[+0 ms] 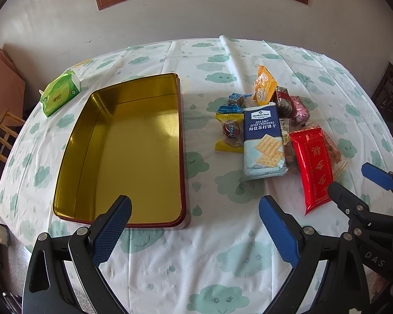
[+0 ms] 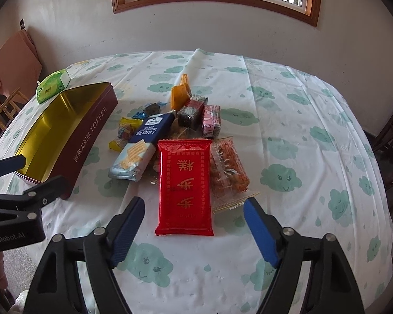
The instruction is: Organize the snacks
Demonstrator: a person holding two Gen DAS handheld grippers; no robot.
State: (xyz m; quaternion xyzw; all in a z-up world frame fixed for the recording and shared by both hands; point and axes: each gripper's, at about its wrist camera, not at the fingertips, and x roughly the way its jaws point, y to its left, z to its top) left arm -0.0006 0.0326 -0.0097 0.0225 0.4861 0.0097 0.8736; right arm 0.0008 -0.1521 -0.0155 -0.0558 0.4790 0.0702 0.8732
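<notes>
One open gold-lined rectangular tin [image 1: 133, 151] with maroon walls lies at the left of the cloud-print tablecloth [image 1: 222, 256], its long axis running away from the cameras; one loose heap of wrapped snacks lies to its right. The flat red foil packet [image 2: 185, 185] lies nearest, lengthwise toward the right gripper [image 2: 194, 231], whose released jaws flank it without contact. The left gripper [image 1: 195, 231] gapes, holding nothing

Right of one open gold-lined rectangular tin [image 1: 133, 141]: one red foil packet [image 2: 185, 184], one blue cracker pack [image 1: 264, 141], one orange sachet [image 1: 264, 85], one pink wrapped block [image 2: 211, 121]; behind the tin, one green tissue pack [image 1: 61, 93].
</notes>
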